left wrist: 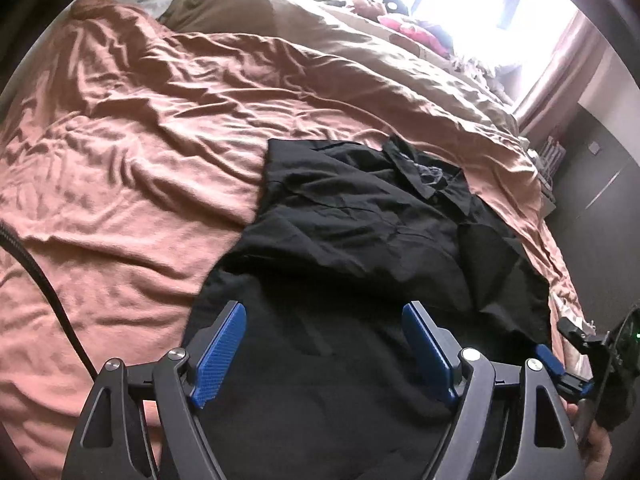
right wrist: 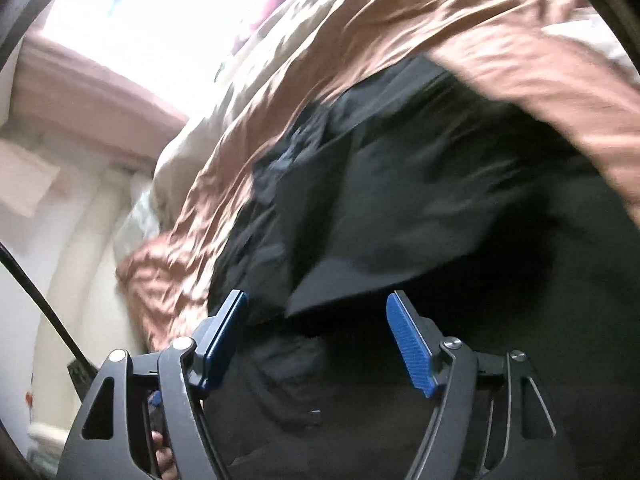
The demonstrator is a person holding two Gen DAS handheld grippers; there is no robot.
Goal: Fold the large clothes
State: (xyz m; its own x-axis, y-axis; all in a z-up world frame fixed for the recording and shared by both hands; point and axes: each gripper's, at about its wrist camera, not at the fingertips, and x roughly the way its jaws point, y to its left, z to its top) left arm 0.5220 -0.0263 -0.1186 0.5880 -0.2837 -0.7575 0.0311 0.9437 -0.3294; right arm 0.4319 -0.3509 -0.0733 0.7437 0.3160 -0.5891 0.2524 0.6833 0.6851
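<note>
A large black shirt (left wrist: 360, 232) lies partly folded on the pink-brown bed sheet (left wrist: 140, 160), its collar toward the far right. My left gripper (left wrist: 324, 320) is open and empty, just above the shirt's near hem. My right gripper (right wrist: 316, 312) is open and empty over the same shirt (right wrist: 420, 184), near a folded corner of the cloth; this view is blurred. The right gripper also shows at the right edge of the left wrist view (left wrist: 560, 360).
A beige duvet (left wrist: 320, 28) and pillows lie at the far side of the bed. Stuffed toys (left wrist: 404, 28) sit by a bright window with pink curtains (left wrist: 560, 60). The bed's edge (left wrist: 560, 272) drops off at the right beside dark furniture (left wrist: 600, 208). A black cable (left wrist: 52, 292) crosses the left.
</note>
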